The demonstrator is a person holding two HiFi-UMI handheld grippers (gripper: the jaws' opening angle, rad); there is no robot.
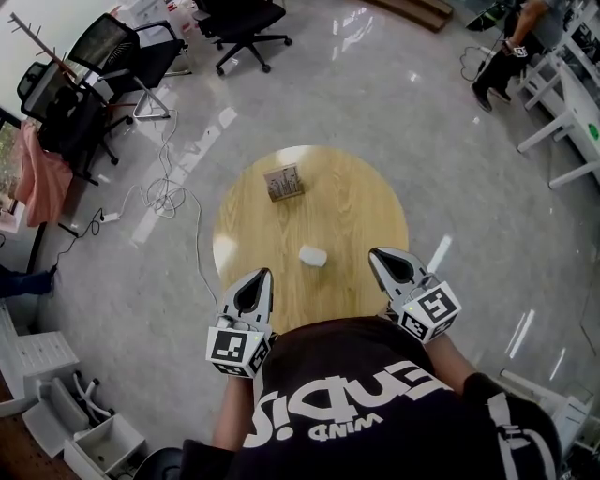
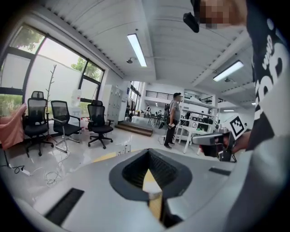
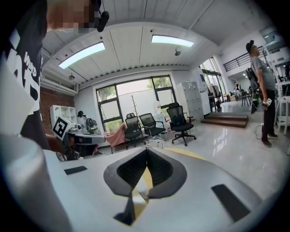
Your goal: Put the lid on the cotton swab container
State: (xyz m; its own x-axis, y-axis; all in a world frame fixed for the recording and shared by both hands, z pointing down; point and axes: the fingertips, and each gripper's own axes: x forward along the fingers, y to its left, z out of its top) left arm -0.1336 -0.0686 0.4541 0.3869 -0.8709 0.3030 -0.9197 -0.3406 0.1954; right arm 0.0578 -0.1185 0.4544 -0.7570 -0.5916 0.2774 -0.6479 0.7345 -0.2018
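A small square brownish container point(image 1: 283, 182) sits on the far left part of the round wooden table point(image 1: 356, 202). A small white rounded piece point(image 1: 313, 255), probably the lid, lies nearer me at the table's middle. My left gripper point(image 1: 263, 275) hovers at the near left edge, shut and holding nothing. My right gripper point(image 1: 375, 254) is at the near right edge, a little right of the white piece, also shut and empty. In both gripper views the jaws meet at a point, left gripper point(image 2: 147, 153) and right gripper point(image 3: 146, 151), and both look out level across the room.
Glossy tiled floor surrounds the table. Black office chairs point(image 1: 239, 28) stand at the far left, with cables point(image 1: 167, 192) on the floor left of the table. White desks point(image 1: 572, 112) and a standing person point(image 1: 506, 56) are at the far right. White bins point(image 1: 98, 441) sit at my near left.
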